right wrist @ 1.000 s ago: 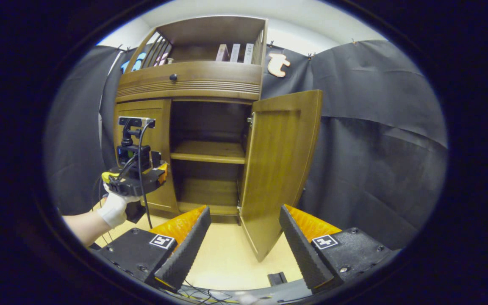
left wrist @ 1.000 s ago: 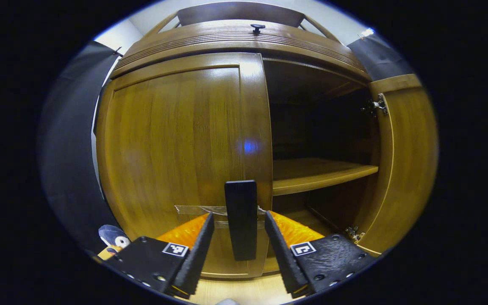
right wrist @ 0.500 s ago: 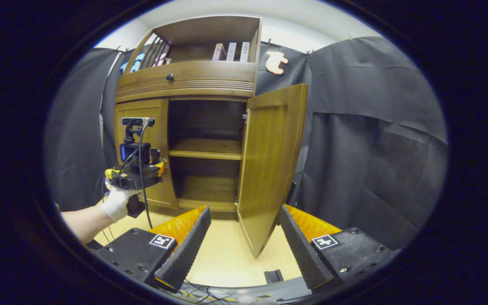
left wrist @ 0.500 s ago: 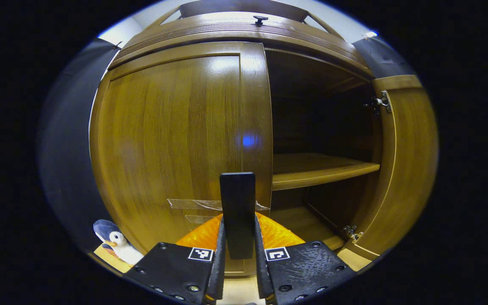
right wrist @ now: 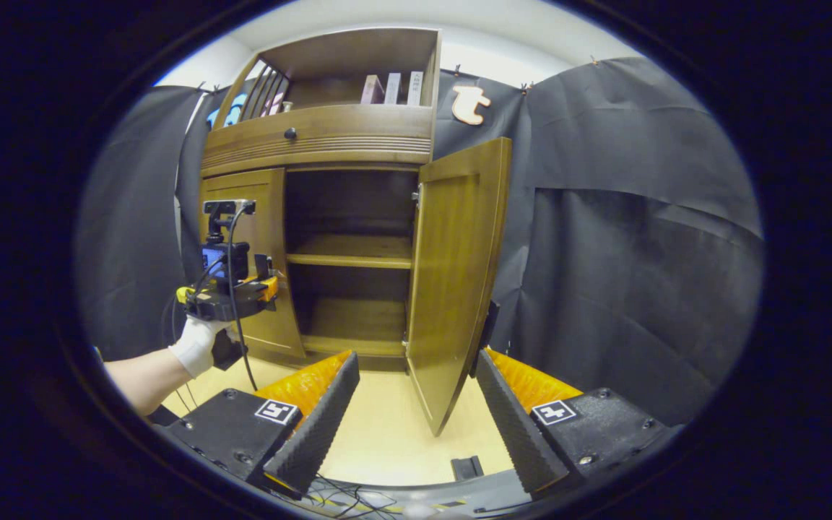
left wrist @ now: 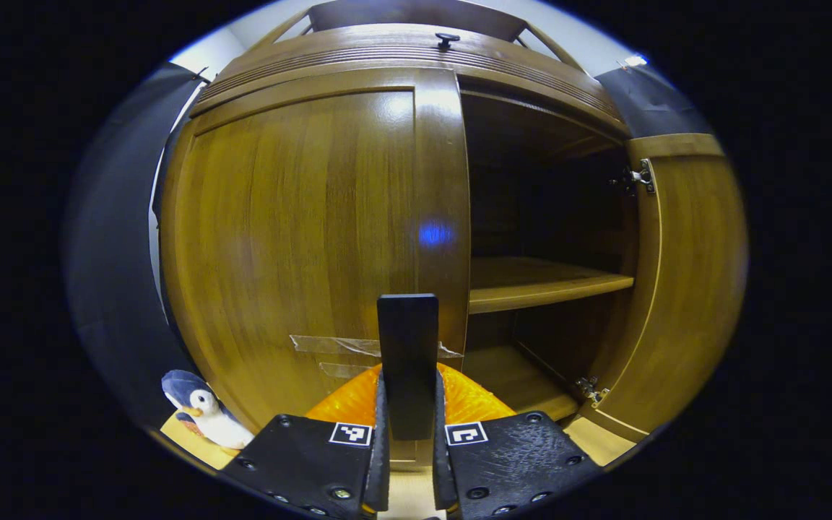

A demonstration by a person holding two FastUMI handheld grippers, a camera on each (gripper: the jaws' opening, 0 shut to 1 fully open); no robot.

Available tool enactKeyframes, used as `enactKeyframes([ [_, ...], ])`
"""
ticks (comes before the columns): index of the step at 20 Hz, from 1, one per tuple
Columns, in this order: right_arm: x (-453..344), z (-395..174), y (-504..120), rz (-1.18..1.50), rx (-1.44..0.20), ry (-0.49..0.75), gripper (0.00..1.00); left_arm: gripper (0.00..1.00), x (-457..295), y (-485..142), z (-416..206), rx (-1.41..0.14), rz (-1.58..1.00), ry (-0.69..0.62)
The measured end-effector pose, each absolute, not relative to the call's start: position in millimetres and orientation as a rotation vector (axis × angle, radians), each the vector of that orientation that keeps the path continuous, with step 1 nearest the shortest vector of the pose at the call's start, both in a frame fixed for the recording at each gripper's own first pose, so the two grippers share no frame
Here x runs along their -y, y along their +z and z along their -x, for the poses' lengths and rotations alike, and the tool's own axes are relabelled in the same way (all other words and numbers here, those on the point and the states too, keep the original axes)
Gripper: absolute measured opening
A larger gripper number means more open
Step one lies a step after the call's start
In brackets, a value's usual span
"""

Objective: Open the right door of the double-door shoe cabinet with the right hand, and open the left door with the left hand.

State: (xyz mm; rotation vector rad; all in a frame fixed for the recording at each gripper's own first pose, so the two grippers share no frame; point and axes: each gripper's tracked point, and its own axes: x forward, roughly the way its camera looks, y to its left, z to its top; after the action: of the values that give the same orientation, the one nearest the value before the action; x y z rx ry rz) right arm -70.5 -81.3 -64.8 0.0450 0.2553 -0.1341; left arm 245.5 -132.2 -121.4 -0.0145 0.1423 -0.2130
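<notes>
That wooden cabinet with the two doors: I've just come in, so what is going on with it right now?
A person with a gripper in each hand is opening the shoe cabinet. The right door already stands wide open, showing the bare shelf inside, and the right gripper is open and holds nothing. The left gripper is shut on the black handle of the left door, which is not yet opened.

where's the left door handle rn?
Left gripper view, bottom centre: the black handle stands upright on the left door's inner edge, clamped in the left gripper.
</notes>
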Motion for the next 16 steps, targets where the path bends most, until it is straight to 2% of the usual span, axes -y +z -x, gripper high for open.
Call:
enactKeyframes([
  [1, 82, 72, -65, -0.045, -0.255, -0.134, 1.0, 0.31, 131, -121, -241, -0.14, 0.017, -0.218],
  [2, 82, 73, -66, -0.046, -0.257, -0.13, 1.0, 0.23, 128, -122, -236, -0.14, 0.012, -0.223],
  [5, 79, 73, -66, -0.048, -0.258, -0.121, 1.0, 0.23, 121, -122, -218, -0.133, 0.009, -0.238],
  [6, 79, 74, -68, -0.047, -0.259, -0.118, 1.0, 0.31, 118, -122, -212, -0.132, 0.011, -0.245],
  [7, 77, 75, -68, -0.045, -0.261, -0.114, 1.0, 0.23, 116, -121, -206, -0.129, 0.015, -0.248],
  [16, 63, 85, -65, -0.031, -0.251, -0.079, 1.0, 0.23, 95, -122, -171, -0.115, 0.015, -0.242],
])
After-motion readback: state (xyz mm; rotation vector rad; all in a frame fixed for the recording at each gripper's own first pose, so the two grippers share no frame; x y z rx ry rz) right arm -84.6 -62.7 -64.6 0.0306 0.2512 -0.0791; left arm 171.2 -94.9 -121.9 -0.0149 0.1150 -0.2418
